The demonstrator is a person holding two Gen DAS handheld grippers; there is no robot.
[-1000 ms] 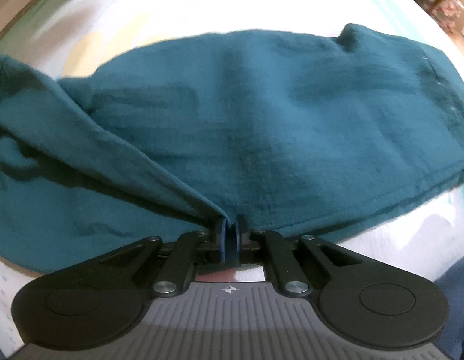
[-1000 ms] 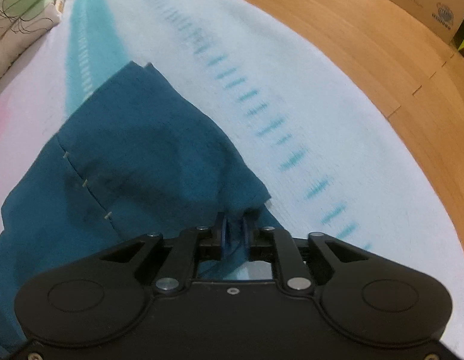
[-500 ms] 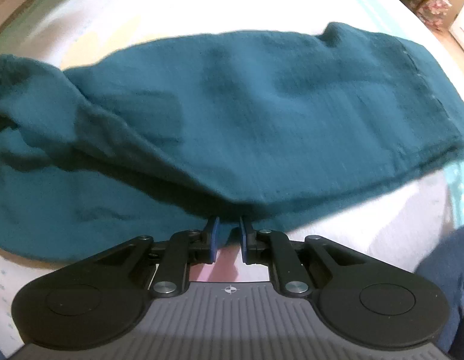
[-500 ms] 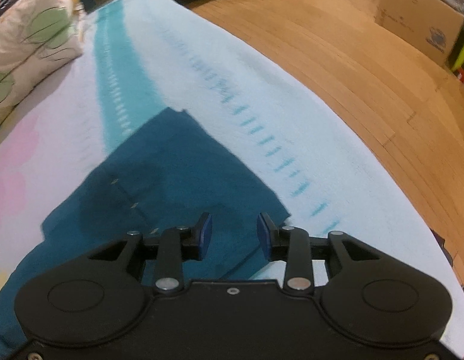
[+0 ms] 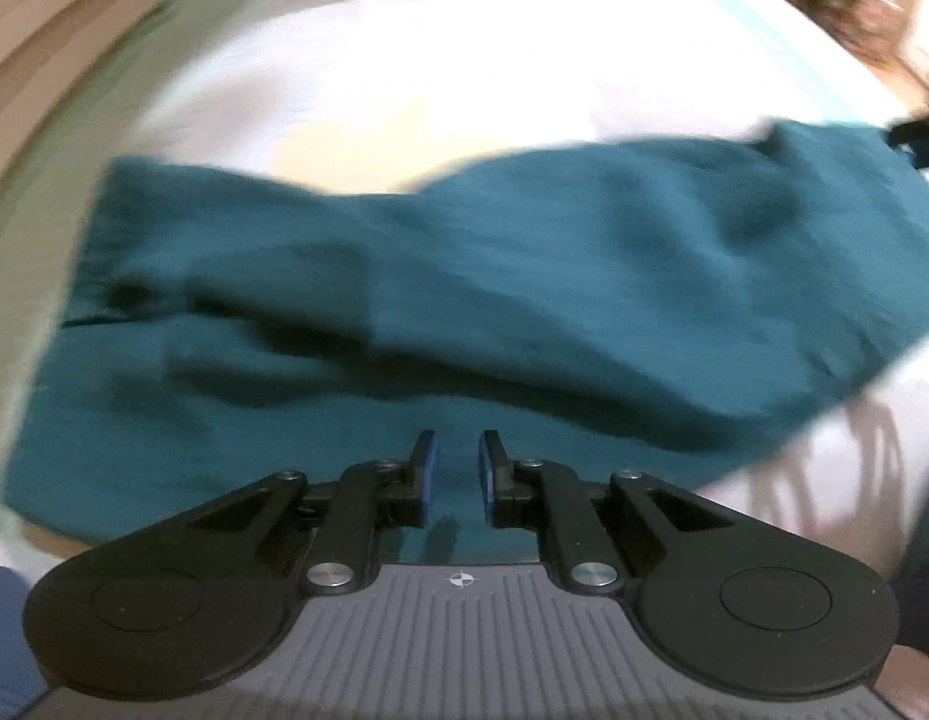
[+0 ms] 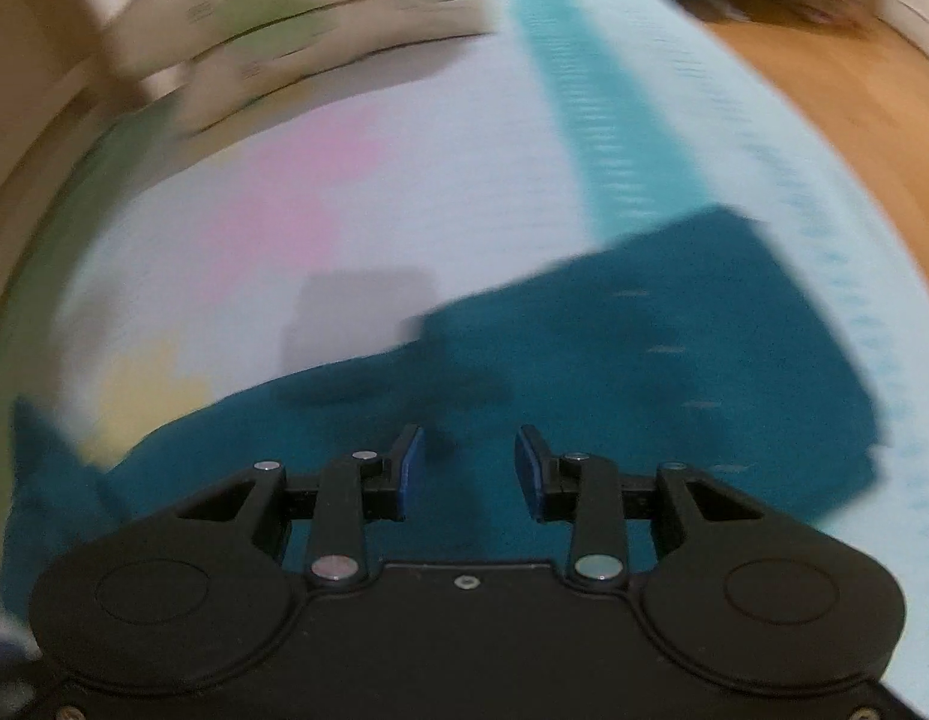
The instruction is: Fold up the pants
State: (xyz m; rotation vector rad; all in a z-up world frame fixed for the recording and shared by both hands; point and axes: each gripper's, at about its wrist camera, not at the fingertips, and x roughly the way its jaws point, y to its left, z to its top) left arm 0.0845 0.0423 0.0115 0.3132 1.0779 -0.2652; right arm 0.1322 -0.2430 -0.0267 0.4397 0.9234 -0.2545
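The teal pants point(image 5: 464, 282) lie folded lengthwise across the white bed cover, one leg laid over the other. My left gripper point(image 5: 455, 459) is open and empty, just above the near edge of the pants. In the right wrist view the pants point(image 6: 674, 372) stretch from lower left to a hem end at upper right. My right gripper point(image 6: 467, 450) is open and empty, above the cloth. Both views are blurred by motion.
The bed cover point(image 6: 404, 192) has a teal stripe point(image 6: 602, 108) and pink and yellow patches. A patterned pillow point(image 6: 296, 36) lies at the bed's far end. Wooden floor point(image 6: 836, 72) runs along the right side. A dark object point(image 5: 920, 138) shows at the right edge.
Both grippers have let go of the pants, opened and pulled back. The lifted leg now lies flat over the other. The right view has swung left towards the pillow.
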